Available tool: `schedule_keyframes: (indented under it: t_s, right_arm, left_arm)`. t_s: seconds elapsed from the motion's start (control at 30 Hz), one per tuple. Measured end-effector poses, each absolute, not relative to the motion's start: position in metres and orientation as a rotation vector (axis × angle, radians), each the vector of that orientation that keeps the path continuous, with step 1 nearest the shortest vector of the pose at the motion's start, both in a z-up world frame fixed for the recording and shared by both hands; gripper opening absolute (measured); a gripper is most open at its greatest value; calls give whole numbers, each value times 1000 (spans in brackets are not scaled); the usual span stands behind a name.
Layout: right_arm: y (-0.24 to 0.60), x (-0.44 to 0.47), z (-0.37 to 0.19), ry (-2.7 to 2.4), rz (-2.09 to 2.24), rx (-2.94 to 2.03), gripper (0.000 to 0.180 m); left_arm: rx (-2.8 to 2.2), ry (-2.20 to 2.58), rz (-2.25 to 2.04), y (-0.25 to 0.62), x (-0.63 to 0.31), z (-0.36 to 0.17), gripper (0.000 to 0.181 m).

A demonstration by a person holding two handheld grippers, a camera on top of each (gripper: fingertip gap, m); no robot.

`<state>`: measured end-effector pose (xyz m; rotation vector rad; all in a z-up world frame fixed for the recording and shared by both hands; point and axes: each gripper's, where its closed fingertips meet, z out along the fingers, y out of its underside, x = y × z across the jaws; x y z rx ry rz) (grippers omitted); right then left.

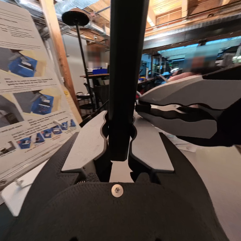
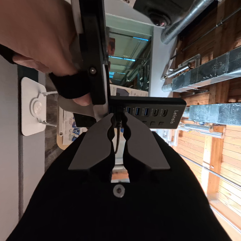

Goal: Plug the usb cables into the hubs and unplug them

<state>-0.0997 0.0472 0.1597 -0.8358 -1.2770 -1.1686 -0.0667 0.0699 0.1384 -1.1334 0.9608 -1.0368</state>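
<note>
Between the fingers of the left gripper (image 1: 119,128) a black hub (image 1: 125,80) is clamped upright above the white table (image 1: 208,176). At its right side a black plug (image 2: 118,119), seated in a port beside the blue ones, is pinched by the right gripper (image 2: 118,118), its cable (image 2: 117,139) trailing back.

left gripper (image 1: 119,131): fingers clamped, upright | right gripper (image 2: 118,120): fingers nearly closed, sideways
</note>
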Motion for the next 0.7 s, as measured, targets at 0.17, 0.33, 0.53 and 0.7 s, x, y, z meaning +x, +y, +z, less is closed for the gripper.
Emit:
schedule_keyframes:
  t_s: [0.17,0.33,0.53,0.7]
  right_arm:
    - [43,-98,161,-1287,-1140,-826,8]
    - [45,-95,158,-1250,-1215,-842,8]
    - [48,-92,154,-1264,-1290,-855,8]
    - [41,-94,159,-1257,-1264,-779,11]
  left_arm:
    - [-1122,969,-1058,65,-64,140,29]
    - [-1136,968,-1004,70,-62,135,29]
    - [-1149,996,-976,72,-61,131,29]
    - [-1136,1019,-922,66,-64,137,29]
